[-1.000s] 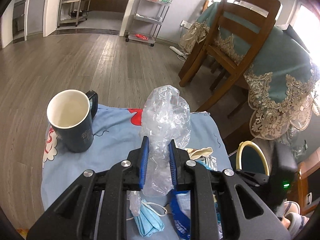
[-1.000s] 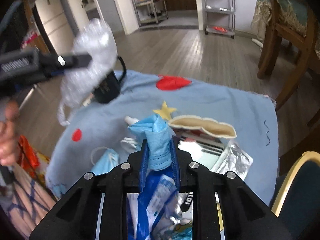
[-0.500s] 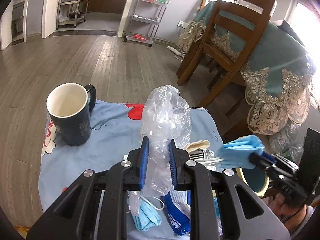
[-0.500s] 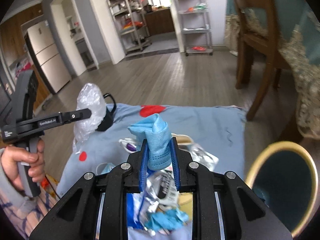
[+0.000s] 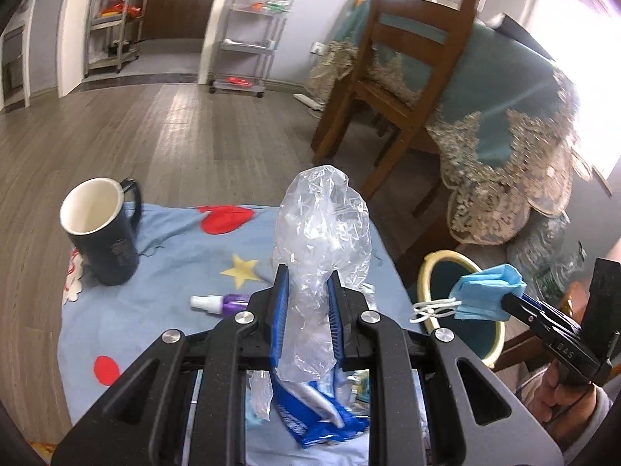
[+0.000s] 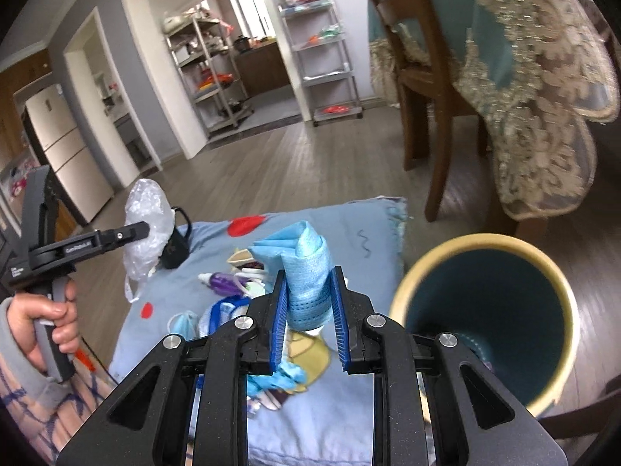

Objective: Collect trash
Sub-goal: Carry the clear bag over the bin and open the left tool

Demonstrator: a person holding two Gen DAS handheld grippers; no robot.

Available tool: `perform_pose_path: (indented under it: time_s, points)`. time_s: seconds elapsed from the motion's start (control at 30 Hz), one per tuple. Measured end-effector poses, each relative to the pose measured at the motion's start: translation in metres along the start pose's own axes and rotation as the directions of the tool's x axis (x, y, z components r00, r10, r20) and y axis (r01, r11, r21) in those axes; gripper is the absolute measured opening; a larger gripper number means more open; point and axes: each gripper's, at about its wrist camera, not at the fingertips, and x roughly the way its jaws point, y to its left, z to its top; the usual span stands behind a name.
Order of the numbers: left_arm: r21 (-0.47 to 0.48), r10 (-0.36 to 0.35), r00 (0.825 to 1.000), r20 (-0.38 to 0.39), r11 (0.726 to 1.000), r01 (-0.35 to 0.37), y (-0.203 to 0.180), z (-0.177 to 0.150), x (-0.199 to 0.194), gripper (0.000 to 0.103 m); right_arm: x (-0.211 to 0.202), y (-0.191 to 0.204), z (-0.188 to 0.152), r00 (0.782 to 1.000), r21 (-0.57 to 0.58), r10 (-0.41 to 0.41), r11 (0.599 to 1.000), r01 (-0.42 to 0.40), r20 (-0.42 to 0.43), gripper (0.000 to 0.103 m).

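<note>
My left gripper (image 5: 307,291) is shut on a crumpled clear plastic bag (image 5: 322,225) and holds it above the blue cloth (image 5: 170,272). My right gripper (image 6: 309,295) is shut on a folded blue face mask (image 6: 306,268), raised beside the teal trash bin with a cream rim (image 6: 485,310). In the left wrist view the mask (image 5: 487,291) hangs over the bin (image 5: 446,272). More trash lies on the cloth: a blue wrapper (image 5: 318,419), another mask (image 6: 182,322), a small purple bottle (image 5: 221,303).
A dark mug (image 5: 103,233) stands at the cloth's far left. A wooden chair (image 5: 403,77) and a table with a teal lace cloth (image 5: 516,136) stand beyond the bin. Metal shelves (image 5: 248,27) stand at the far wall across the wooden floor.
My right gripper has lifted the blue mask from the trash pile and carried it right, to the bin. My left gripper still holds the plastic bag and has drifted slightly.
</note>
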Motion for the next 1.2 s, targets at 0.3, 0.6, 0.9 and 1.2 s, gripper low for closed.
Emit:
perform_pose_path:
  time_s: [0.3,0.6,0.9,1.2]
  points:
    - [0.101,-0.064,0.997,-0.035,0.993,0.067,-0.067,-0.006,0.017,0.018,-0.035,-0.036,-0.011,0.996,0.058,-0.064,0.997,0.06,0.066,0.023]
    - [0.171,-0.13,0.986,-0.106,0.974,0.147,-0.131,-0.02,0.048,0.018,-0.064,-0.073,-0.019,0.98,0.163,-0.153,0.978,0.131,0.126,0.023]
    - [0.26,-0.181,0.96,-0.215,0.937,0.235,-0.196,-0.04,0.093,0.018,-0.083,-0.109,-0.029,0.961,0.28,-0.231,0.943,0.182,0.15,0.023]
    - [0.254,-0.218,0.924,-0.314,0.919,0.303,-0.234,-0.053,0.136,0.019,-0.091,-0.129,-0.035,0.947,0.346,-0.283,0.913,0.218,0.15,0.023]
